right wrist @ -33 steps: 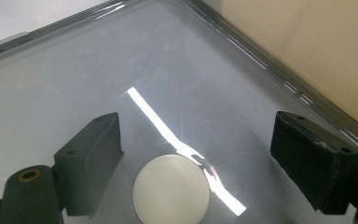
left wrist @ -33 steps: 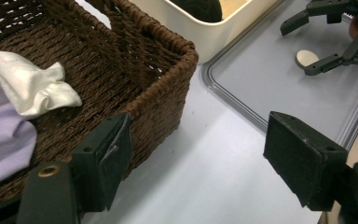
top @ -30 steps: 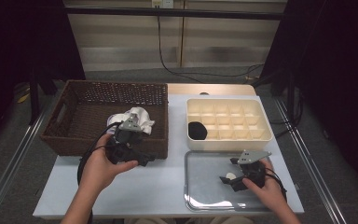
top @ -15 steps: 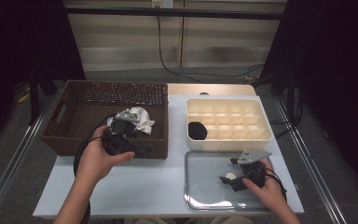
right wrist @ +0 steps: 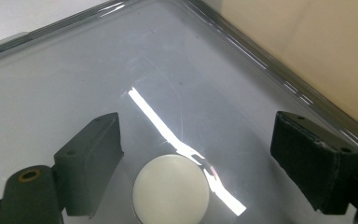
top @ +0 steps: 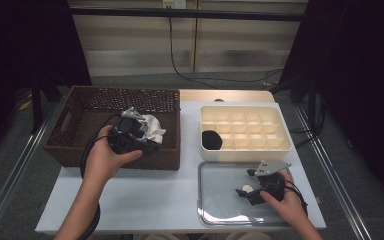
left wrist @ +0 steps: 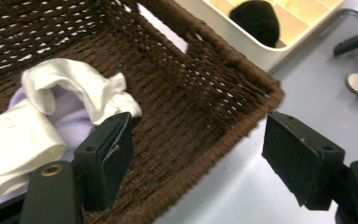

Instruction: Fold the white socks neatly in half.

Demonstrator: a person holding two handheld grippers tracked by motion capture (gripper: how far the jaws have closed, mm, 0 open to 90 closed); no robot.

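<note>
A brown wicker basket (top: 80,150) stands at the table's left and holds a crumpled white cloth (top: 152,127) on top of pale lilac fabric (left wrist: 77,123). My left gripper (top: 147,143) hovers open over the basket's front right corner. In the left gripper view (left wrist: 198,126) one jaw is above the cloth (left wrist: 74,88) and the other is outside the basket wall (left wrist: 223,60). My right gripper (top: 245,182) is open low over the metal tray (top: 220,200). A small white disc (right wrist: 170,189) lies on the tray between its jaws (right wrist: 196,123).
A cream compartment box (top: 245,154) sits behind the tray, with a black rounded object (top: 211,139) in its front left cell. Bare white tabletop (top: 145,195) lies in front of the basket. Cables hang beyond the table's far edge.
My left gripper has moved away from the table's front, up over the basket's front right corner. The right gripper and the disc have stayed put.
</note>
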